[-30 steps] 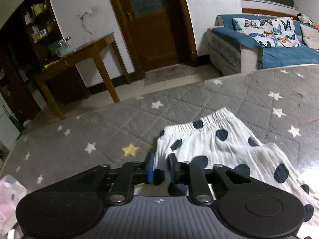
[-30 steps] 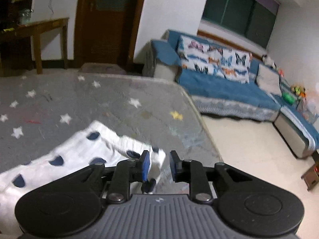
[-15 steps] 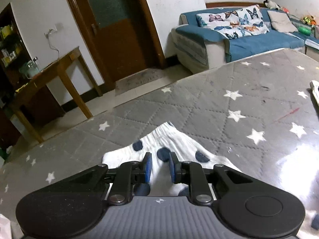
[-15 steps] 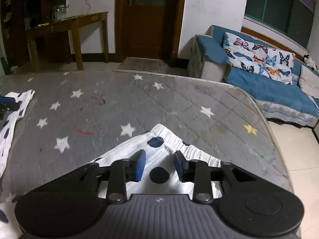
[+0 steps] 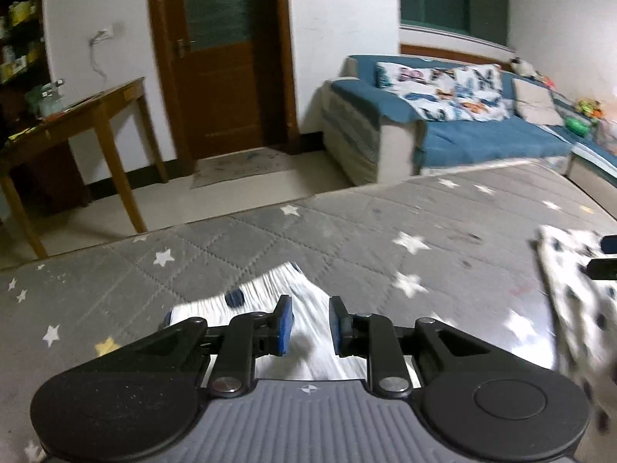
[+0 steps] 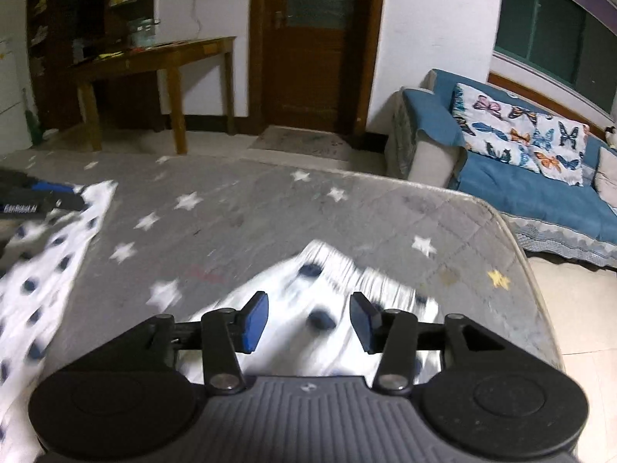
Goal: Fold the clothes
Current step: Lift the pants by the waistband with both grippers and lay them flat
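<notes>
Both grippers had opened since half a second earlier, and the cloth that had filled the space between their fingers now lay lower in each frame. In the left wrist view, the left gripper [image 5: 309, 324] sat at the bottom centre with its blue pads spread apart, nothing pinched between them. Below and beyond it lay a white garment with dark dots [image 5: 266, 297], blurred, resting on a grey mattress with white stars [image 5: 347, 231]. At the right edge of that frame another part of the same dotted cloth stretched downward, with the tip of the other gripper just beside it. In the right wrist view, the right gripper [image 6: 308, 320] sat at the bottom centre with its fingers spread wider, also holding nothing. The dotted cloth [image 6: 327, 270] lay on the mattress [image 6: 270, 208] under and past the fingers, and more of it ran down the left edge of the frame. A blue sofa [image 6: 520, 189] stood at the right, a wooden table [image 6: 162, 58] at the upper left, and a brown door [image 6: 312, 38] at top centre.
</notes>
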{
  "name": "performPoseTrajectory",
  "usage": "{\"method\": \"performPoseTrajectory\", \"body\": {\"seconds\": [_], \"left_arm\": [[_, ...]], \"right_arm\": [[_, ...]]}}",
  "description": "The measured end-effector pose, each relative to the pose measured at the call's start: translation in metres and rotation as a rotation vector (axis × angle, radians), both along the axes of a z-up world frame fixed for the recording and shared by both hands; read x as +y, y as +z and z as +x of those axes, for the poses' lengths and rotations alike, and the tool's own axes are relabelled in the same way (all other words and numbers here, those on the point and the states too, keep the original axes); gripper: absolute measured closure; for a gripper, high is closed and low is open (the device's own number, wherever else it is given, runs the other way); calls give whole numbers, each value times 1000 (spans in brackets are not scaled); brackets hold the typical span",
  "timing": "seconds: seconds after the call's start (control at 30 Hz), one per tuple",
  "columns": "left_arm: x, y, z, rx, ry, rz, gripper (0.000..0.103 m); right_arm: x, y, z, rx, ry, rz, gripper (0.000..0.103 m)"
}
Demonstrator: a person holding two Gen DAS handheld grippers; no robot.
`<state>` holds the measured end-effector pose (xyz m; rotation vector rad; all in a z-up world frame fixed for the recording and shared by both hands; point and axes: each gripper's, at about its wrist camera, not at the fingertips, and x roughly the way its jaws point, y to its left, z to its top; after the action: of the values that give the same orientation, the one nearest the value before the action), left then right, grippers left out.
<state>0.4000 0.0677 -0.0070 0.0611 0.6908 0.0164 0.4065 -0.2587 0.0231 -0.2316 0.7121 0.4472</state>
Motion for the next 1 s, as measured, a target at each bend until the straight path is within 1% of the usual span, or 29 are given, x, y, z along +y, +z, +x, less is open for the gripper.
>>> {"method": "performPoseTrajectory", "body": {"seconds": [0.07,0.17,0.23,0.37,0.47,0.53,0.6,0.67,0.73,0.83,0.9,1.0], "left_arm": [[0,6,-19,5,-32,10,80],[-3,5,-56,39,-82,23,80],[-8,-1,-82,55,-117,26,80],[-18,-12,-133,86,-187,31,80],[-23,-21,-169,95,-233,51,80],[-26,-25,-192,81,-242,69,80],[-27,-22,-203,66,-238,73,80],[-28,-20,-214,52,-235,78,80],[-28,-17,-225,37,-231,82,80],[-29,-14,-241,15,-226,89,81],[-30,-11,-252,1,-222,94,81],[-31,-8,-268,-21,-217,100,81]], "right_arm": [[-4,2,-20,8,26,7,54],[-9,1,-60,42,67,26,52],[-11,-3,-86,68,92,46,52],[-12,-11,-131,74,129,40,51],[-20,-14,-149,64,110,29,50],[-28,-14,-157,62,84,39,49],[-37,-14,-162,62,56,47,49],[-44,-12,-168,57,32,37,49],[-43,-9,-178,30,18,-1,49],[-40,3,-199,-1,55,12,49],[-31,12,-220,-17,118,35,49],[-16,20,-248,-6,207,62,48]]}}
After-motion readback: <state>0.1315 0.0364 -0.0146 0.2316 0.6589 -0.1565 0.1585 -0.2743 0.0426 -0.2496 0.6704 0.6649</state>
